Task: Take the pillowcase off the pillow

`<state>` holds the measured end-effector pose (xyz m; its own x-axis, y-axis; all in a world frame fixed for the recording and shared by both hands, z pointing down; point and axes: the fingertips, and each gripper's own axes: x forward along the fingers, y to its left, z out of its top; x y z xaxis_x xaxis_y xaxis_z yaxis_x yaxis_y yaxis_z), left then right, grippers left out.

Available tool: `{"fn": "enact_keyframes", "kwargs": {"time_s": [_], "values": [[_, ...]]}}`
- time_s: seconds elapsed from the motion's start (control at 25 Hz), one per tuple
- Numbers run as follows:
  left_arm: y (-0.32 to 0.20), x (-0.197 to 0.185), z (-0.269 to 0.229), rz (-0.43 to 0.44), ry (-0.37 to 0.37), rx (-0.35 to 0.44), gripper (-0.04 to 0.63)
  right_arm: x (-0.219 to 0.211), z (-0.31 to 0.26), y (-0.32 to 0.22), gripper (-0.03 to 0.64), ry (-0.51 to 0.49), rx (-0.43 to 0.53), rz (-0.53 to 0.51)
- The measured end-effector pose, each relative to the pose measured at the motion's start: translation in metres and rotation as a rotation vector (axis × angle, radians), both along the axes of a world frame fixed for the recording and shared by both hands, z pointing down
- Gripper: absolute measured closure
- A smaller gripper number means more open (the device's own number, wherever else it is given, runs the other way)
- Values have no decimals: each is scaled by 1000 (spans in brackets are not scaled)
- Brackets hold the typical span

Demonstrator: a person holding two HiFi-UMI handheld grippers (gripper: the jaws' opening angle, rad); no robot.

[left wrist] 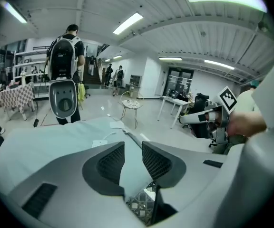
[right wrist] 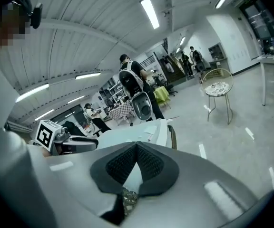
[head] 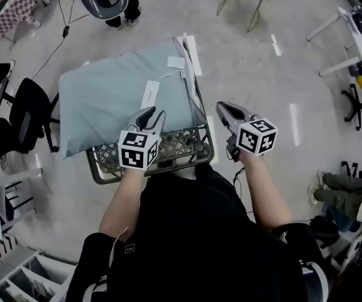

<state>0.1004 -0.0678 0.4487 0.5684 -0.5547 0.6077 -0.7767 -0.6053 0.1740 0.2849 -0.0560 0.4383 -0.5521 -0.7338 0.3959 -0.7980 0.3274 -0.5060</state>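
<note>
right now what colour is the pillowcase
The pillowcase is plain pale blue-grey; the head view shows it best.

This looks like a big open-plan research lab or workshop hall. A pale polished floor [head: 256,68] lies under long ceiling strip lights [left wrist: 127,23]. White desks [left wrist: 172,99] line the sides, with a black office chair [head: 30,112] nearby, open shelving [left wrist: 25,63] by the far wall and glazed doors [left wrist: 177,80] at the end. Several people stand about, and one person [left wrist: 63,56] wears a bulky backpack rig (hardly household gear).
</note>
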Motion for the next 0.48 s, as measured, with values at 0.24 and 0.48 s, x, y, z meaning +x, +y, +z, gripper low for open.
{"fn": "enact_keyframes", "kwargs": {"time_s": [0.24,0.48], "values": [[16,7,60,-81,-111,-101,448,11,74,-21,604,16,-125,-166],[24,-7,110,-146,-169,-179,403,-4,142,-37,527,-11,-261,-243]]}}
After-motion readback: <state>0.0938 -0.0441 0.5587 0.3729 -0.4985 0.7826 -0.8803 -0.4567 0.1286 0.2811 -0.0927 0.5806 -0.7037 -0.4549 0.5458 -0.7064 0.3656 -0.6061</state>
